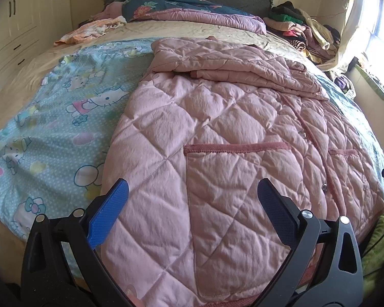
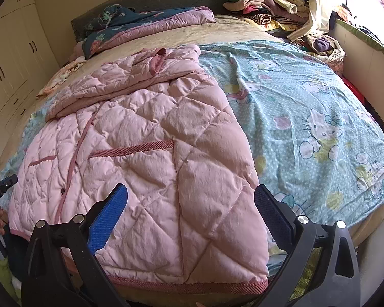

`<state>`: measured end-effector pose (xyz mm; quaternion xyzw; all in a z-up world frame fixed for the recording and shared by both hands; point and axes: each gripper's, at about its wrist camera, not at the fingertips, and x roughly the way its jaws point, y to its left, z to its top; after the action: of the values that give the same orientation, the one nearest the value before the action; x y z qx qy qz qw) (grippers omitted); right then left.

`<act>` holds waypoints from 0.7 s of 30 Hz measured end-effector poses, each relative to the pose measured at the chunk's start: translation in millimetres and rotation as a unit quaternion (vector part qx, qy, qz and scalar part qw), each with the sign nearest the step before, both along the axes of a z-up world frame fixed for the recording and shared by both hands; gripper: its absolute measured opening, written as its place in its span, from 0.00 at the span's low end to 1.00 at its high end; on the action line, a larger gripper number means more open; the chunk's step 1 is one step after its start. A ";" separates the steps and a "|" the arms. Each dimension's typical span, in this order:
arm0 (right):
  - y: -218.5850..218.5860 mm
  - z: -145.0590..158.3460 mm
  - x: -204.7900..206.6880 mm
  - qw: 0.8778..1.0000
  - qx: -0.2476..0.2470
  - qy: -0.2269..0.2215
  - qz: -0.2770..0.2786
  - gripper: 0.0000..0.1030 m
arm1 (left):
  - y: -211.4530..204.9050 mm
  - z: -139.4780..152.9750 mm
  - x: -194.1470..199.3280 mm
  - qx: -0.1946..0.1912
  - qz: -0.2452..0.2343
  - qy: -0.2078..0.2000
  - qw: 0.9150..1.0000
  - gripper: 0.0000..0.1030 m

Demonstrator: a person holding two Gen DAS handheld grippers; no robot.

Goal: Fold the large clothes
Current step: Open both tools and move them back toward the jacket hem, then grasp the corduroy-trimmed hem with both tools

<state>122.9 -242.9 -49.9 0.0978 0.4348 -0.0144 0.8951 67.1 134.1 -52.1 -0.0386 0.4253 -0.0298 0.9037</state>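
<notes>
A large pink quilted jacket (image 1: 217, 133) lies flat on the bed, front up, its hem toward me and its sleeves folded across the chest. It also shows in the right wrist view (image 2: 146, 148). My left gripper (image 1: 192, 199) is open and empty, hovering over the jacket's left hem corner near a pocket (image 1: 233, 179). My right gripper (image 2: 190, 202) is open and empty, hovering over the jacket's right hem corner (image 2: 243, 276). The tip of the left gripper shows at the left edge of the right wrist view (image 2: 2, 184).
A blue cartoon-print sheet (image 1: 51, 133) covers the bed under the jacket, also seen in the right wrist view (image 2: 320, 117). Bedding (image 1: 181, 7) lies by the headboard. A clothes pile (image 2: 268, 2) sits at the far right corner. White wardrobes (image 1: 15, 25) stand left.
</notes>
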 end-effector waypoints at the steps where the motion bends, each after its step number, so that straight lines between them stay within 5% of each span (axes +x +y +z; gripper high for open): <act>1: -0.8 -1.8 -0.5 1.000 0.001 0.003 0.001 0.96 | 1.4 -1.8 -0.9 0.001 0.001 0.003 1.000 0.92; 21: -19.5 -42.7 -5.2 0.997 -0.008 0.081 -0.001 0.96 | 31.9 -32.9 -21.2 0.014 0.028 0.046 0.998 0.92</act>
<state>117.7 -262.4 -92.7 0.0896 0.5059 -0.0266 0.8575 45.8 165.9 -85.0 -0.0393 0.4654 0.0034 0.8842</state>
